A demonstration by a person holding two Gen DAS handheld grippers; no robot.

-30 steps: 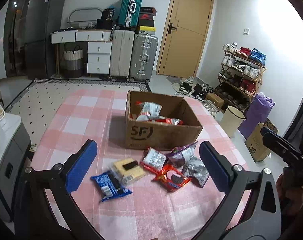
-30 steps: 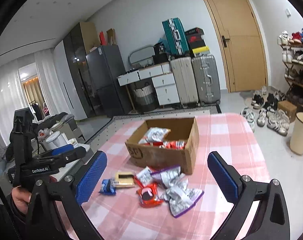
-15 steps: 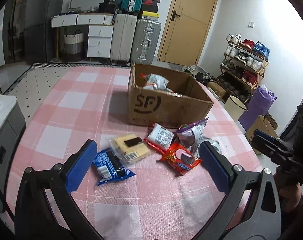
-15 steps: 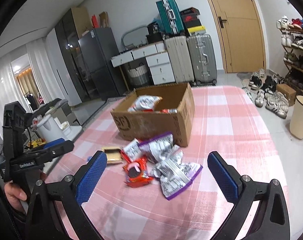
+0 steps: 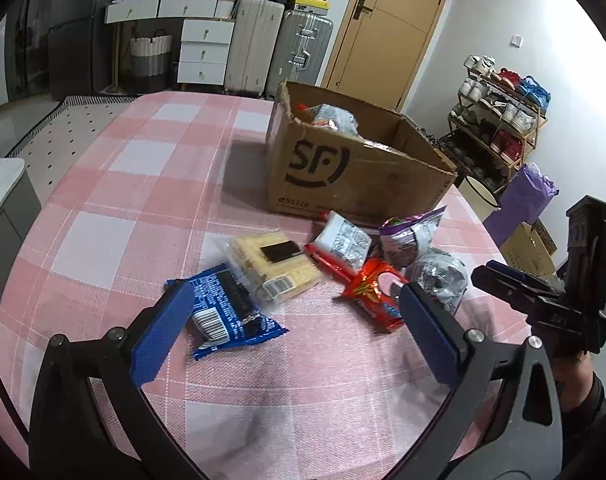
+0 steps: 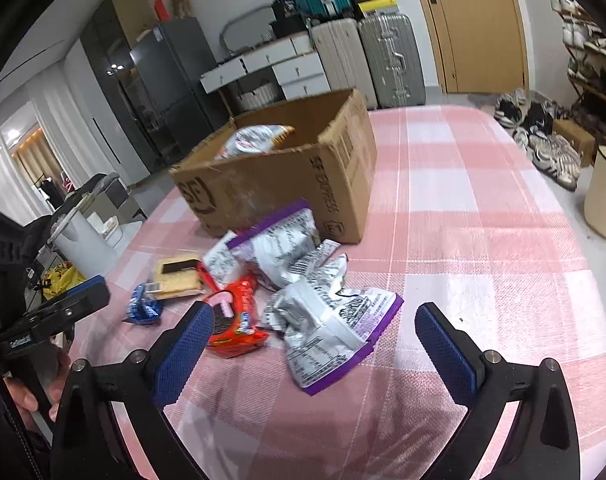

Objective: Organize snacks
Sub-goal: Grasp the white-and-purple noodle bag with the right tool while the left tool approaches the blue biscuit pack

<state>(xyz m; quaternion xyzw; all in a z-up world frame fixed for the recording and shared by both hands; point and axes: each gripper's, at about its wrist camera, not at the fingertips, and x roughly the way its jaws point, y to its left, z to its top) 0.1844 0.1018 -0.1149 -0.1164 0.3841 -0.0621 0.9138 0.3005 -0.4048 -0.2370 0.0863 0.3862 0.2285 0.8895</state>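
Observation:
An open cardboard box [image 5: 355, 160] [image 6: 279, 176] with several snack packets inside stands on the pink checked tablecloth [image 5: 115, 200]. In front of it lie a blue packet [image 5: 227, 316] [image 6: 143, 308], a yellow cracker pack [image 5: 271, 264] [image 6: 175, 276], a red packet [image 5: 377, 294] [image 6: 235, 316] and silver-purple packets [image 5: 411, 236] [image 6: 327, 332]. My left gripper [image 5: 297, 334] is open, low over the table, its left finger just over the blue packet's edge. My right gripper [image 6: 315, 354] is open with a silver-purple packet lying between its fingers. Neither holds anything.
A grey cabinet [image 5: 7, 208] flanks the table's left side. Suitcases [image 5: 279, 40], white drawers [image 5: 203, 48] and a door [image 5: 387, 20] stand behind; a shoe rack [image 5: 503, 116] and a bin [image 6: 605, 192] sit to the right. A hand [image 6: 27, 396] holds the left gripper.
Both grippers have dropped lower and moved in toward the loose snacks. The packets and box lie where they were; nothing has been taken hold of.

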